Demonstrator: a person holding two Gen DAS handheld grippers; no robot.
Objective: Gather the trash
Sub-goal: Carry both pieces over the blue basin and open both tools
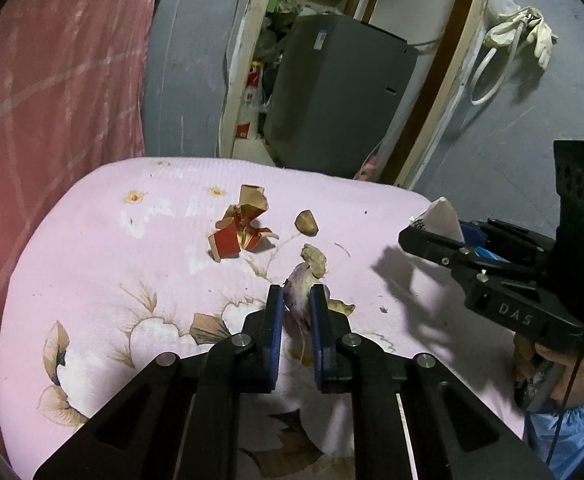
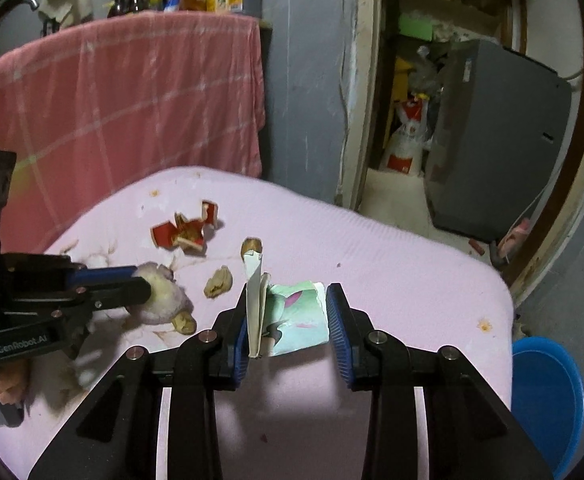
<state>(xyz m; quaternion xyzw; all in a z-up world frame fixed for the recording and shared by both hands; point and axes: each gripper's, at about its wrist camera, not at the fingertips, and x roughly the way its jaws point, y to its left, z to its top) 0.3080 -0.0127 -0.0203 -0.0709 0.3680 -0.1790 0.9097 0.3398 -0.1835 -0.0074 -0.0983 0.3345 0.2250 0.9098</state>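
Trash lies on a pink flowered table cover (image 1: 92,264). My left gripper (image 1: 296,296) is shut on a pale purple garlic skin (image 1: 298,286), also seen in the right wrist view (image 2: 160,300). My right gripper (image 2: 288,304) is open, and a folded printed paper (image 2: 288,316) sits between its fingers, leaning on the left pad. In the left wrist view the right gripper (image 1: 424,232) shows at the right with the paper (image 1: 440,216). A torn red and gold carton (image 1: 240,228) and brown peel pieces (image 1: 306,222) lie farther back.
A pink checked cloth (image 2: 132,96) hangs behind the table. A grey appliance (image 2: 492,140) stands in the doorway. A blue bin (image 2: 548,396) sits low at the right beside the table. A brown scrap (image 2: 218,280) lies near the paper.
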